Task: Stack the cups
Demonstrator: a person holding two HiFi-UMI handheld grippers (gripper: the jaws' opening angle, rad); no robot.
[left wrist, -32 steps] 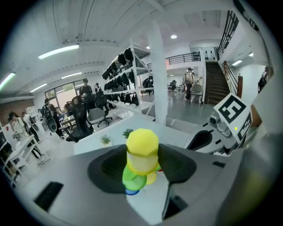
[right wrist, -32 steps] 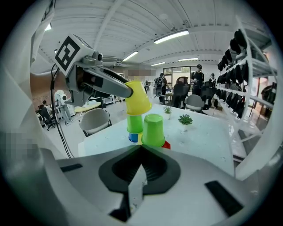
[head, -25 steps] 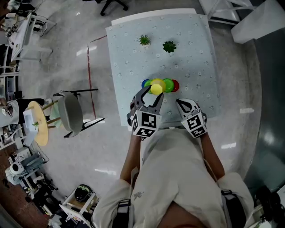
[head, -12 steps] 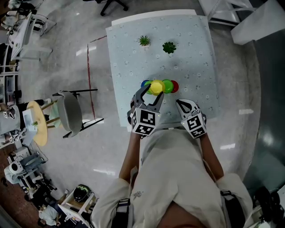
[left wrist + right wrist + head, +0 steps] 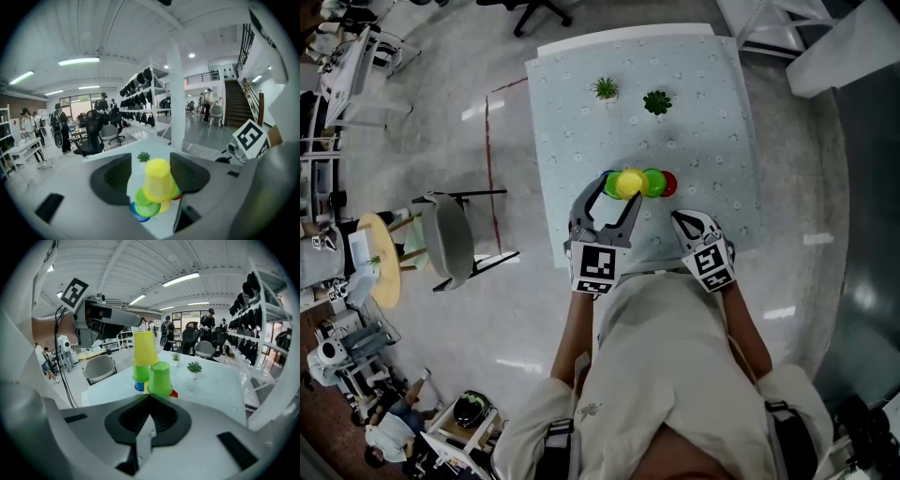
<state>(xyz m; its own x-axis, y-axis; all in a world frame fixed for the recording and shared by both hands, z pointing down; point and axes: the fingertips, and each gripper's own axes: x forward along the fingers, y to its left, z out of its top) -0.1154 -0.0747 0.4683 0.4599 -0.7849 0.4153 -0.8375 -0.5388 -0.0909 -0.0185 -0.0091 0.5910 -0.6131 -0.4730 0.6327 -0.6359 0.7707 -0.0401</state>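
From the head view, a square table (image 5: 703, 112) under a pale, small-patterned cloth carries two little pots (image 5: 604, 87) at its far side, each holding a spiky green plant. Nearer the person sits a tight cluster of plastic cups. A yellow cup (image 5: 629, 184) is on top, a green cup (image 5: 652, 181) and a red cup (image 5: 669, 184) lie to its right, and a blue cup (image 5: 603, 176) peeks out at the left. The left gripper (image 5: 616, 200) reaches to the cluster; the right gripper (image 5: 685, 221) rests near the table's front edge.

In the left gripper view, the yellow cup (image 5: 158, 180) stands mouth down – tapered, smooth, faintly faceted on its base. It is perched on an upturned green one (image 5: 146, 206), with the blue cup (image 5: 135, 217) lowest. The left gripper's jaws have just been opening. Their ribbed black pads (image 5: 117, 177) stand wide on either side of the yellow cup, clear of its walls.

In the right gripper view, the stack reads yellow over green over blue. The other green cup (image 5: 161, 378) stands inverted just in front – a sliver of red (image 5: 174, 393) shows at its foot. The right gripper (image 5: 149, 398) is closed, with nothing between its jaws.
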